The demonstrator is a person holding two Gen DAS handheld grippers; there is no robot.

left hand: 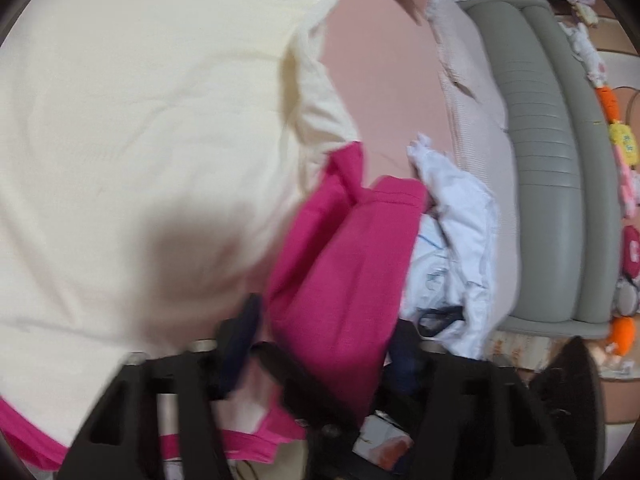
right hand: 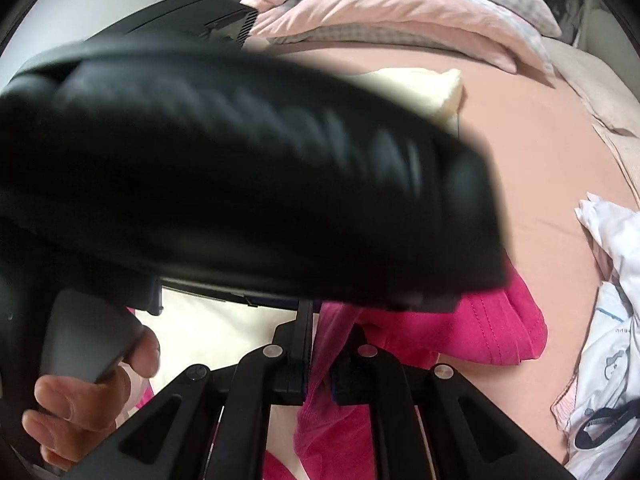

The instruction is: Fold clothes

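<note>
Bed (left hand: 384,92) in a salmon-pink sheet carries the laundry, with pink pillows (right hand: 400,12) stacked at its far end in the right wrist view and a grey padded bed frame (left hand: 552,168) along one side. Largest of the clothes, a cream garment (left hand: 140,128) with bright pink trim lies spread flat, filling the left half of the left wrist view. Its pink sleeve (left hand: 344,264) runs from the cream body toward the lens and passes between the left tongs (left hand: 324,332), whose jaws stand partly apart on either side of the cloth; blur hides whether the pads press it. In the right wrist view the right tongs (right hand: 320,360) are nearly closed, pinching a fold of the same pink fabric (right hand: 460,332), the rest of which bunches just beyond the tips. The black housing of the left gripper fills the upper left of that view, held by a hand (right hand: 80,404) at the lower left. Beside the pink sleeve, a crumpled white garment (left hand: 456,220) with pale blue print lies heaped on the sheet.
</note>
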